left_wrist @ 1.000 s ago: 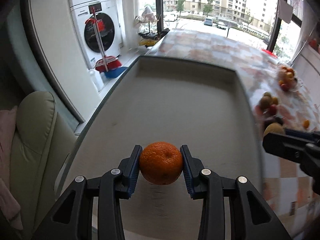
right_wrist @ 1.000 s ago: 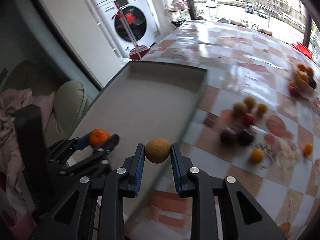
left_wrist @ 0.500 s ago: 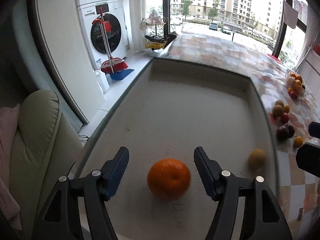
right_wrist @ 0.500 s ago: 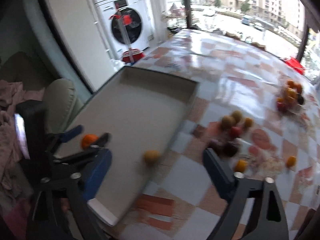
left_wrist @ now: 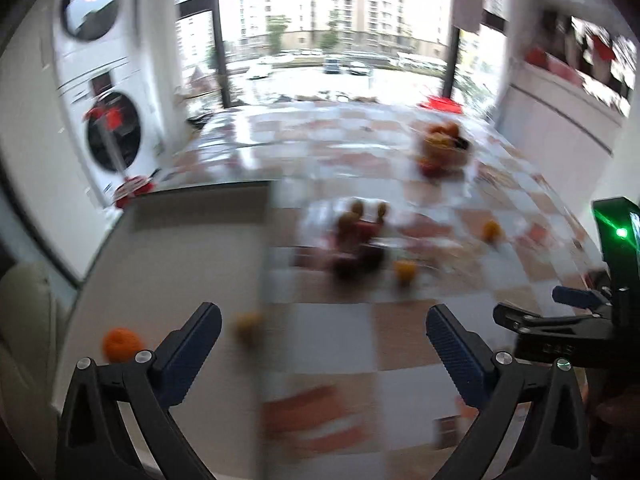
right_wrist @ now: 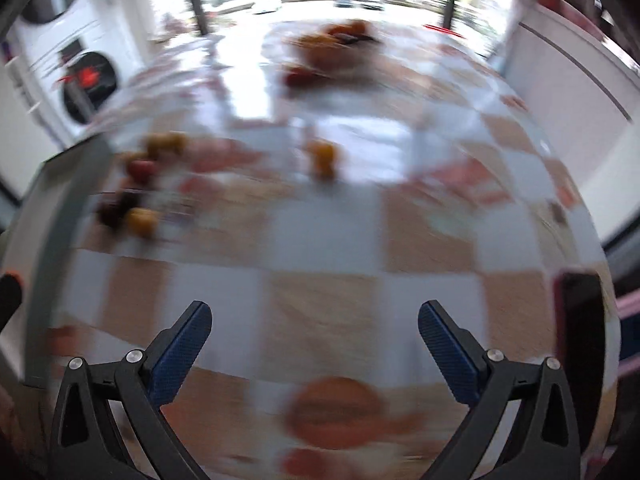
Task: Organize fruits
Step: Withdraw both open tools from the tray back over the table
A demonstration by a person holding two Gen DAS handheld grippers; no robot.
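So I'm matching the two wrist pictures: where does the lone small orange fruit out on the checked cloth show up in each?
Left wrist: lone orange fruit, right of centre, beyond the dark cluster.
Right wrist: same fruit, upper middle.
Shared landmark: fruit bowl behind it.

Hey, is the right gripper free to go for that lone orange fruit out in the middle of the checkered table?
Probably yes. The right gripper is open with nothing between its jaws, and only bare checkered table lies between it and the lone orange fruit. The picture is blurred, though.
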